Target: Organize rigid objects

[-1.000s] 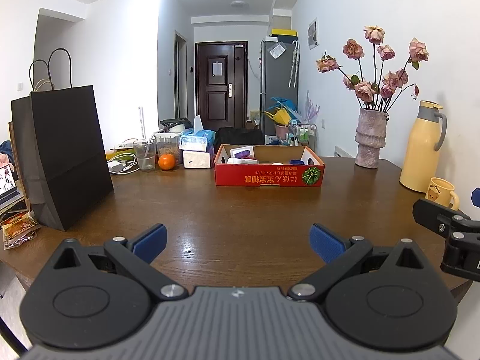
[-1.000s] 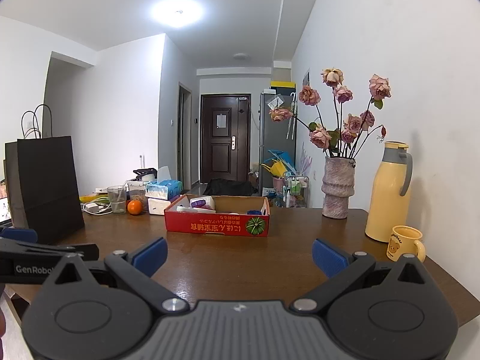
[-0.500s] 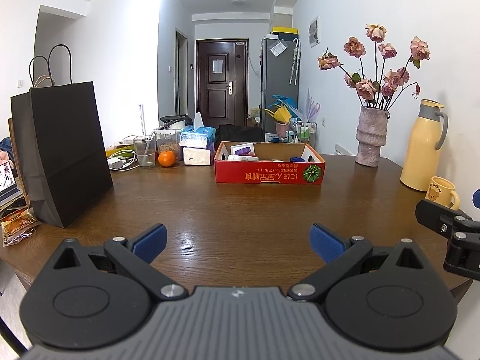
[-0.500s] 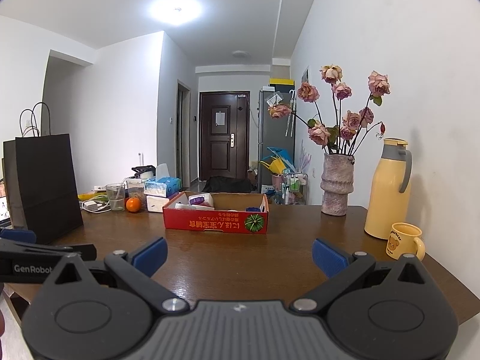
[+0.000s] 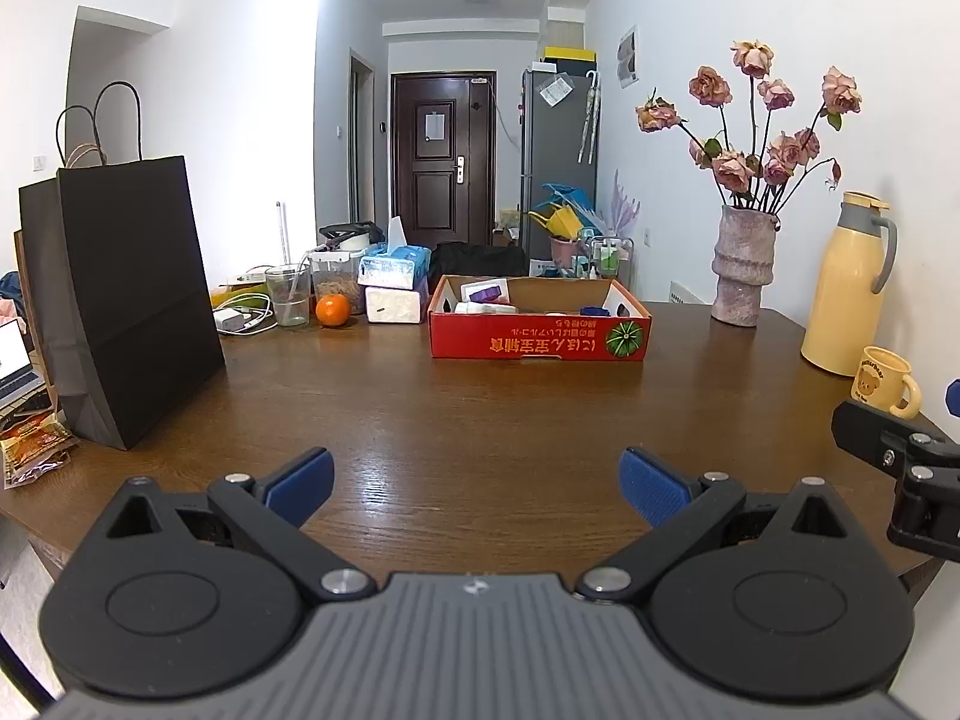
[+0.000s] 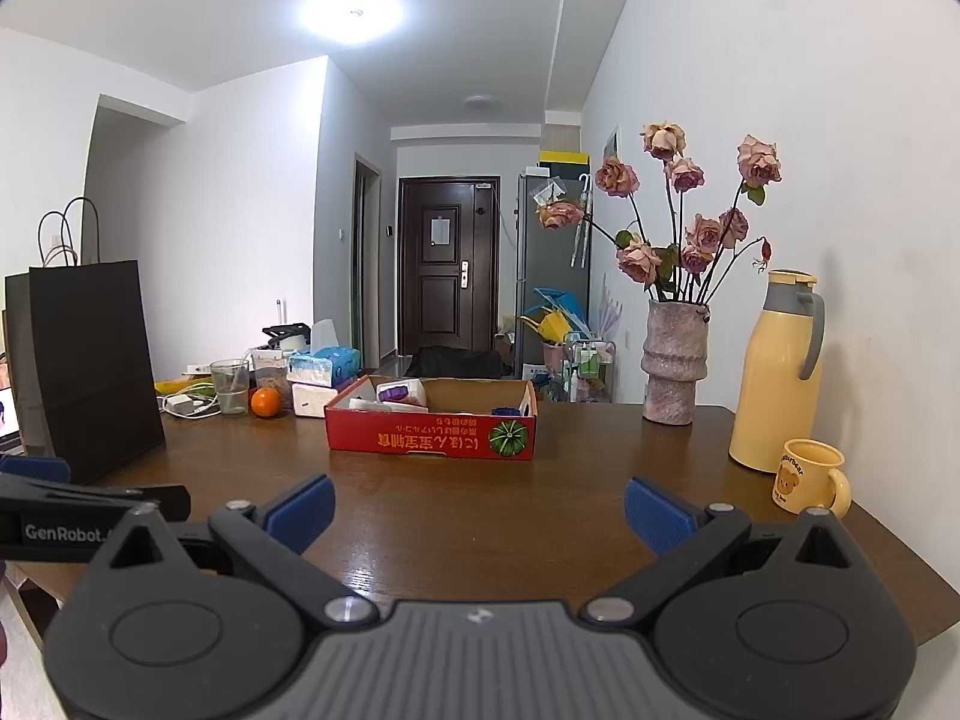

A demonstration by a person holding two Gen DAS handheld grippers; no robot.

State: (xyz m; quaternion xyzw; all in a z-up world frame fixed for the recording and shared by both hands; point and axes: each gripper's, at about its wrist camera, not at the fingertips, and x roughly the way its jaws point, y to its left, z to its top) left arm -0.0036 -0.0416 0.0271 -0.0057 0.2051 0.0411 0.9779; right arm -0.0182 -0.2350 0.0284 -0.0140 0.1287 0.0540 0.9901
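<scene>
**Both grippers held apart over the near edge, red box across the table**

The left gripper (image 5: 474, 480) hovers above the near edge of the wooden table (image 5: 480, 420), its blue-padded jaws spread wide with nothing between them. The right gripper (image 6: 480, 507) sits beside it, just as released and empty; its black side shows at the right edge of the left wrist view.

The red cardboard box (image 5: 539, 343) rests well beyond both grippers, toward the far edge of the table, roughly central. Its long axis runs left to right, one long printed side facing the cameras. Its top is open; a purple-and-white item (image 5: 485, 290) lies in its left part, and other small contents are too small to identify.

At the table's left edge stands a black paper bag (image 5: 129, 300). Near the far left corner are a glass (image 5: 288, 295), an orange (image 5: 332, 309) and tissue packs (image 5: 393, 264). Along the right edge stand a vase of dried roses (image 5: 741, 267), a yellow thermos (image 5: 846, 288) and a yellow mug (image 5: 887, 373) just in front of it.
</scene>
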